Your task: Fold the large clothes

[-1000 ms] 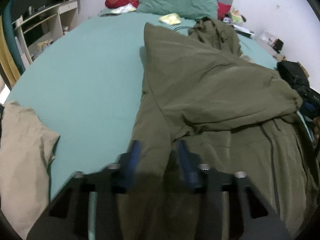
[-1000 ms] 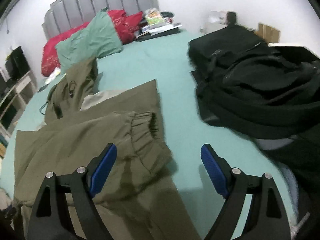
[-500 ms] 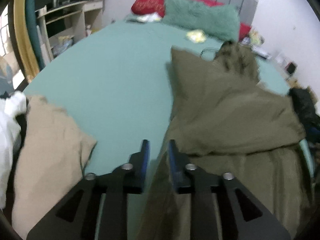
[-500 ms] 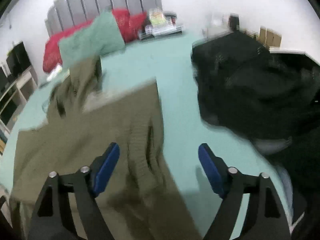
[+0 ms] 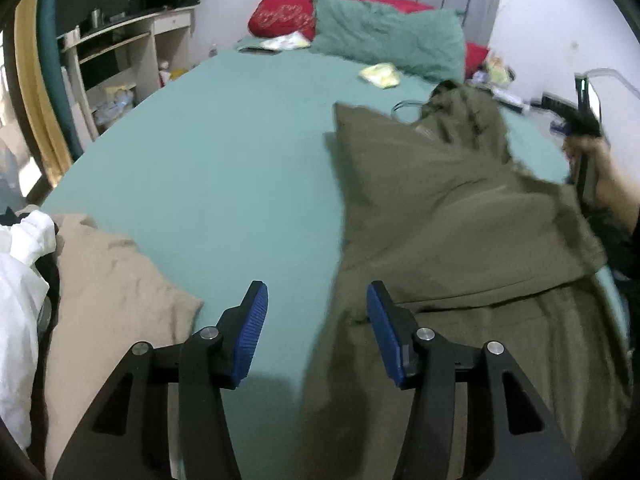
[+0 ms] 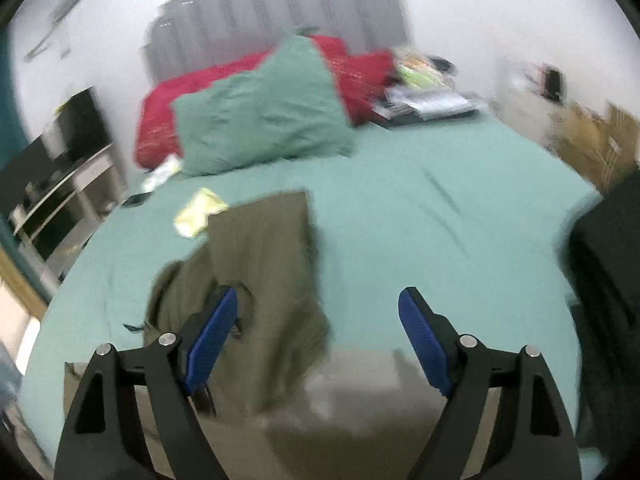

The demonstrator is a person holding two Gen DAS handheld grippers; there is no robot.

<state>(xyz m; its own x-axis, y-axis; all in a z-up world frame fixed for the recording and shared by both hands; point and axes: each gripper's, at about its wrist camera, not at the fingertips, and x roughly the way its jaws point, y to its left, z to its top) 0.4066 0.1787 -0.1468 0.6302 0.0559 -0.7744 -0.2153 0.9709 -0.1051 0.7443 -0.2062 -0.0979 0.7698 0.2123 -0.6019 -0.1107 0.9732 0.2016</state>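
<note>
A large olive-green garment (image 5: 440, 208) lies partly folded on the teal bed sheet (image 5: 220, 168), with its hood end toward the pillows. In the left wrist view my left gripper (image 5: 316, 292) hovers at the garment's left edge. Its jaws are opening, and only sheet shows between them; the fabric lies under the right finger. My right gripper (image 6: 320, 296) is wide, its jaws still opening, above the garment's far end (image 6: 264, 248), with nothing gripped. A person's hand (image 5: 600, 176) carries it at the right edge of the left wrist view.
A beige garment (image 5: 112, 292) and a white cloth (image 5: 20, 280) lie at the bed's near left. A teal pillow (image 5: 384, 40), red pillows (image 5: 288, 12) and a yellow packet (image 5: 380, 75) sit by the headboard. Black clothes (image 6: 604, 280) are piled at the right. Shelves (image 5: 120, 48) stand at the left.
My left gripper, pinched on the garment's edge half a second ago, has let go and spread its jaws. My right gripper has swept from the cuffed sleeve up the bed toward the pillows.
</note>
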